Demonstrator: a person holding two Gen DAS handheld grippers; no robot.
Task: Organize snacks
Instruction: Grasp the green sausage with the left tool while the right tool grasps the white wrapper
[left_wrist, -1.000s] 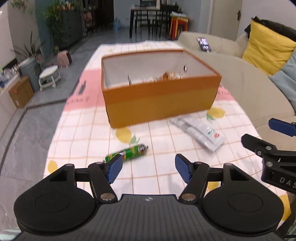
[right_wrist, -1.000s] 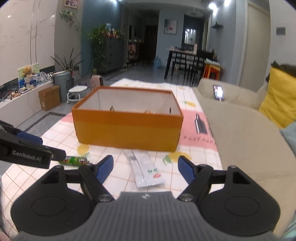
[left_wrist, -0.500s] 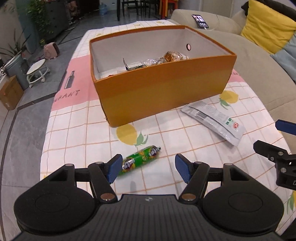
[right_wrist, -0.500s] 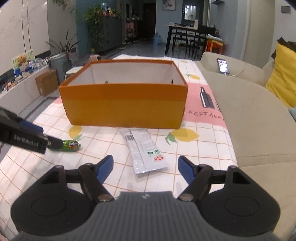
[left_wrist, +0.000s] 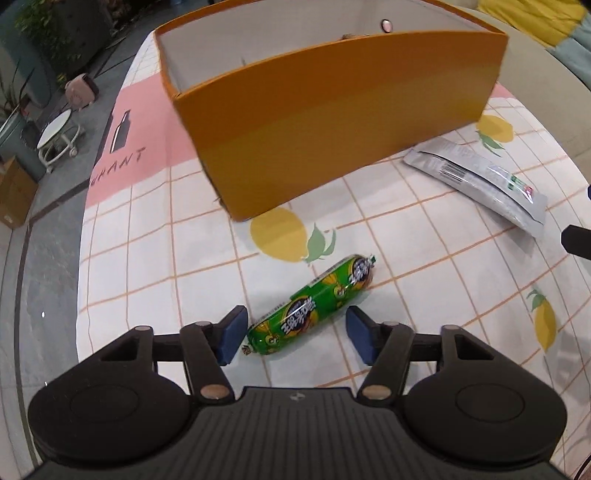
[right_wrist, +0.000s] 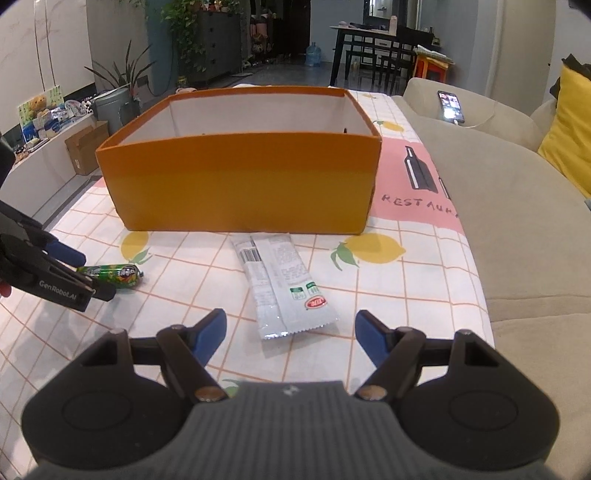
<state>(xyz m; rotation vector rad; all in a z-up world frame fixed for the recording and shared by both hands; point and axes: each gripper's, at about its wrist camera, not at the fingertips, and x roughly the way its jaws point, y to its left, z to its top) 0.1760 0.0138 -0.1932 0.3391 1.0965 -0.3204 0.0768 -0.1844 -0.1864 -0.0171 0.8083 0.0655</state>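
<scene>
Dim indoor light, soft and even. Strong fisheye bending plus dark vignette at corners. Left wrist view slightly motion-blurred on the orange cardboard box; faint glare on the silver foil snack sachet. Background room darker, soft.

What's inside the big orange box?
Not much shows: the orange box hides its floor behind the tall front wall. Only bare white inner walls and a brownish scrap at the rim peek out. Anything lying lower is covered.
</scene>
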